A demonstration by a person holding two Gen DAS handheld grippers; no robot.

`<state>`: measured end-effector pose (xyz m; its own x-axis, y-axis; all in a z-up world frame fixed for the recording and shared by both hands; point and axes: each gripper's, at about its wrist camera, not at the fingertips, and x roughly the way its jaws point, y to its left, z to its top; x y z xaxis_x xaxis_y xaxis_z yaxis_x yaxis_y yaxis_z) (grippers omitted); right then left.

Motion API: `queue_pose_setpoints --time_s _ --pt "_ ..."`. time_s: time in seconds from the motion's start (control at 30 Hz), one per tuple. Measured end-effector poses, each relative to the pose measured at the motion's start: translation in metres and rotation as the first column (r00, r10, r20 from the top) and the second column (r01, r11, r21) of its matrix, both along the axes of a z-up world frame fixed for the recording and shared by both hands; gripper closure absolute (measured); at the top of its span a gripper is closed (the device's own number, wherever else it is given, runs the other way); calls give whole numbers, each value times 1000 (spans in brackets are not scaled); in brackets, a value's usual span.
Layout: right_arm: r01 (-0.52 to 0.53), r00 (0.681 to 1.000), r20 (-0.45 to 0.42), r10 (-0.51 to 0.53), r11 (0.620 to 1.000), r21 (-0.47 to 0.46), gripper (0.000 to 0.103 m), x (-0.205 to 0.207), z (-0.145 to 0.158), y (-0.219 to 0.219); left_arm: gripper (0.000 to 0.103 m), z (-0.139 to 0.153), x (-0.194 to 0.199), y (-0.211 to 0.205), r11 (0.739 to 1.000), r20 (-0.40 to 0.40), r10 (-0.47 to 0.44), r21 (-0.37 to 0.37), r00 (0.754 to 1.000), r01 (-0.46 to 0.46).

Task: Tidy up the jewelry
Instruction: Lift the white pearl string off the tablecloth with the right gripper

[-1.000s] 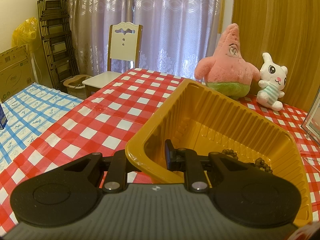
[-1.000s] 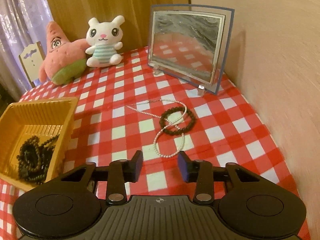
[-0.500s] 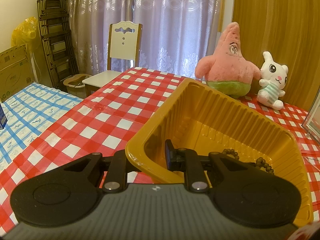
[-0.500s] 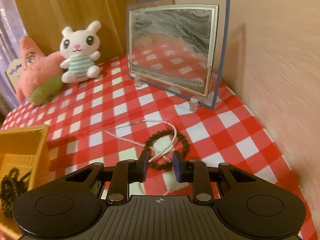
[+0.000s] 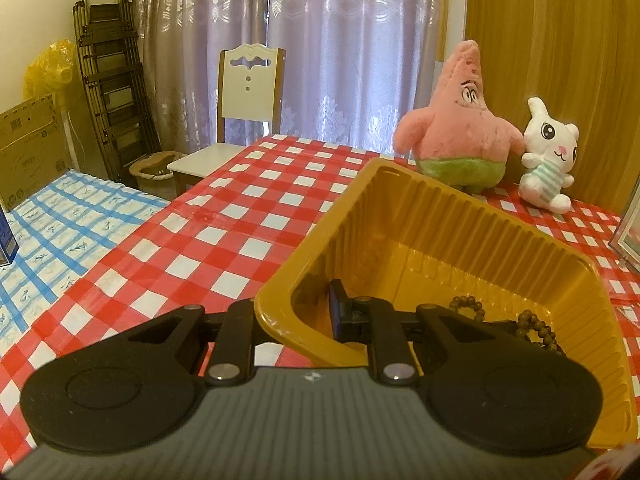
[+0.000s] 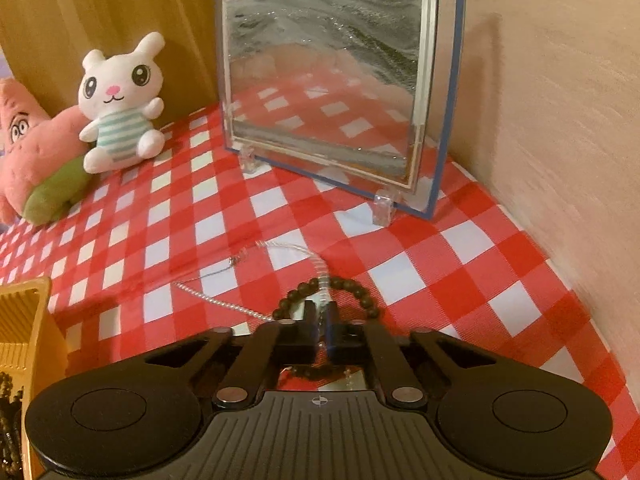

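Note:
A yellow plastic tray rests on the red-checked tablecloth, with dark bead strands in its near right corner. My left gripper is shut on the tray's near wall, one finger inside and one outside. In the right wrist view, a dark bead bracelet and a white pearl necklace lie tangled on the cloth. My right gripper is down over them, its jaws shut on the pearl strand inside the bracelet's ring. The tray's corner shows at the left edge.
A glass sand-picture frame stands just beyond the jewelry, and a wall runs close on the right. A white bunny plush and a pink star plush sit at the table's back. A chair stands behind.
My right gripper moved forward and down onto the jewelry, and its jaws went from open to shut on the pearl strand. The left gripper and tray stayed put.

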<state>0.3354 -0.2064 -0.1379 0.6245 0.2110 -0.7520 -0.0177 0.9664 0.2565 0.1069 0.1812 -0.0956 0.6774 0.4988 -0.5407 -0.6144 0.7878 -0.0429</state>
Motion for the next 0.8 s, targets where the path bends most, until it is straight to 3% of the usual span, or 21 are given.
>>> queue_pose_setpoints --time_s 0.4,0.67,0.77,0.8 --pt "-208 973 133 191 970 129 103 -61 41 28 87 5 2 -2 1000 7 -10 8 1000 10" --pt "-56 997 59 51 995 87 99 -50 26 12 87 6 3 -2 1000 8 -11 8 1000 10" --pt "-11 999 48 7 995 98 90 -36 20 2 87 7 4 -3 1000 8 -12 10 1000 12" --pt "-1 999 45 -4 995 102 81 -31 17 0 87 7 4 -3 1000 8 -12 9 1000 12"
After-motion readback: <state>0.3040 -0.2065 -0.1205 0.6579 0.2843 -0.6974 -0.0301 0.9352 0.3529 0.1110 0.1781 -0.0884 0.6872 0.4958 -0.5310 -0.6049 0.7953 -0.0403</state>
